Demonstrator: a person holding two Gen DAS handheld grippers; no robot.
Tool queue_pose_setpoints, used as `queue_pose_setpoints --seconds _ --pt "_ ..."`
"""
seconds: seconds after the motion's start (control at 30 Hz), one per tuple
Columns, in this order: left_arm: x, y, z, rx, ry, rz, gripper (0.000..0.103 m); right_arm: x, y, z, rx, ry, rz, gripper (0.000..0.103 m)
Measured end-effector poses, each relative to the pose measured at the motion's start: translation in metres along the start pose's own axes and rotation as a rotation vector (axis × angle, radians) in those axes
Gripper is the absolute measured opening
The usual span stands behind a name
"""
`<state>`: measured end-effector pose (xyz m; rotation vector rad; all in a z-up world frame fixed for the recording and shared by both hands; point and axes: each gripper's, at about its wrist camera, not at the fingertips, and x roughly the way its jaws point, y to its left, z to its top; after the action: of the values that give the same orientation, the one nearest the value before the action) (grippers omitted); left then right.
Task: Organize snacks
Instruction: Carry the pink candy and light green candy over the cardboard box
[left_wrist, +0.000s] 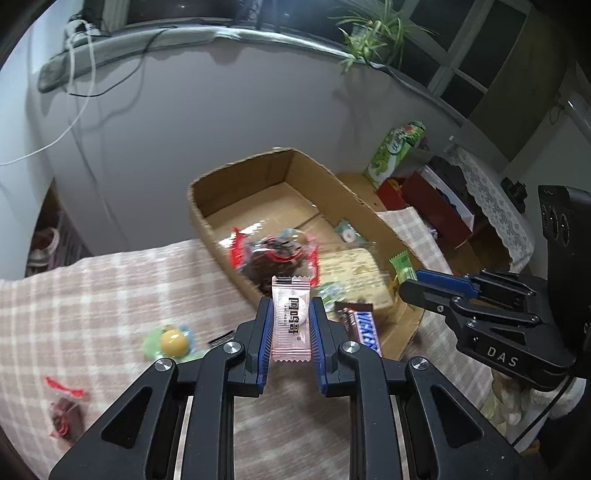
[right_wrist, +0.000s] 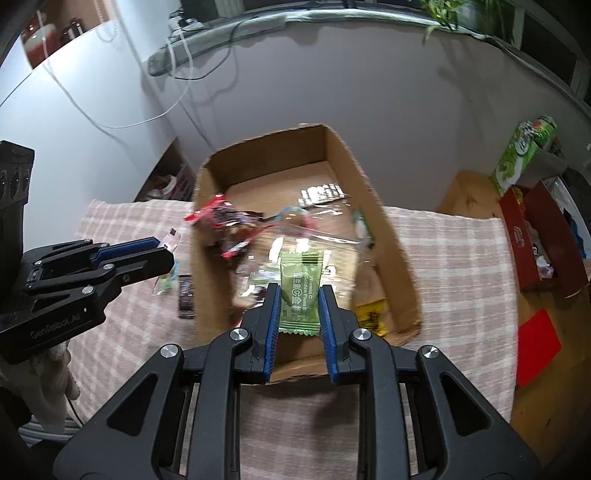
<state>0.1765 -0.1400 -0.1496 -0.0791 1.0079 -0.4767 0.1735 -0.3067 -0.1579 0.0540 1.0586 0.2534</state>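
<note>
Left gripper (left_wrist: 291, 325) clenched on a pink candy sachet (left_wrist: 290, 317), held in the air near the cardboard box (left_wrist: 236, 175), short of its near-left wall. Right gripper (right_wrist: 299, 314) clenched on a green plum candy sachet (right_wrist: 300, 295), above the box's near end. Both sachets' lower ends sit between the blue pads, partly covered.

Box contents are motion-blurred: red-wrapped dark snacks (right_wrist: 225, 225), a clear crinkly bag (right_wrist: 314, 251), something yellow (right_wrist: 371, 314) at the near-right corner; the rest can't be identified.

Snickers bar (left_wrist: 364, 328) lies outside the box against its near wall, lower half cut off by the left gripper's finger. Left of the box on the checked cloth (left_wrist: 110, 295): yellow ball candy (left_wrist: 173, 341) and a red-wrapped snack (left_wrist: 66, 413).
</note>
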Motion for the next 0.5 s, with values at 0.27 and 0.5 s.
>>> queue_pose_setpoints --seconds 0.27,0.5 --pt "0.021 -0.016 0.004 0.016 0.039 -0.018 0.018 0.012 -0.017 -0.002 0.022 0.023 -0.015 0.022" --pt "0.029 -0.022 0.004 0.011 0.059 -0.027 0.018 0.014 -0.019 -0.003 0.029 0.026 -0.019 0.024"
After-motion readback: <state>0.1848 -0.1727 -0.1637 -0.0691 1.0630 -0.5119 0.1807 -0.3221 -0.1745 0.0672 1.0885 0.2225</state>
